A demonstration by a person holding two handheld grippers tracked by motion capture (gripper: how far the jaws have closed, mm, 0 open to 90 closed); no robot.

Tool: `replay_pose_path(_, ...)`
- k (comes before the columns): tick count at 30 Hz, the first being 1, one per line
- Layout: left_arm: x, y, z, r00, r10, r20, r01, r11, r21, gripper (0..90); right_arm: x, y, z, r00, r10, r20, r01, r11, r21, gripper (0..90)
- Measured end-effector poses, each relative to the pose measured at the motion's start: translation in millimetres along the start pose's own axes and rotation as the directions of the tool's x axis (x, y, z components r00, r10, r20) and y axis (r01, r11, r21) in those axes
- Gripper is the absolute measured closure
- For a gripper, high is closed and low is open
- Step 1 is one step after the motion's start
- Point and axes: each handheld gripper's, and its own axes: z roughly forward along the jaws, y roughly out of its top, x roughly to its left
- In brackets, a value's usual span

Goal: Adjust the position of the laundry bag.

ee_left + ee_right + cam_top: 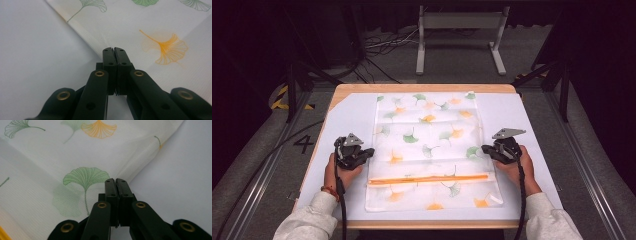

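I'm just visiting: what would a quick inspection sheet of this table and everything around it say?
Surface: wooden table under a white sheet.
Job's things: ginkgo-print cloth spread flat, orange band near the front.
Clutter: nothing seen.
Grippers: left gripper and right gripper shut, one at each side edge of the cloth; whether they pinch it is unclear.
Cables: one black cable trails from each gripper.
Surroundings: grey floor, metal stand behind.

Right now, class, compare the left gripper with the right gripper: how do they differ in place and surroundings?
The left gripper sits at the cloth's left edge; the right gripper at its right edge. An orange leaf lies near the left gripper, a green leaf near the right gripper. Both have shut jaws pinching the cloth's edge.
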Motion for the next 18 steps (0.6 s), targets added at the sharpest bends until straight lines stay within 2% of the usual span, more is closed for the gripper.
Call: replay_pose_path(18,-7.5,6.7,10.4,0.9997,0.024,0.011,-0.024,0.9996,0.017,88.3,-5.7,-6.1,-10.3,0.9999,0.007,0.016,-0.007,0.9999,0.010,89.2)
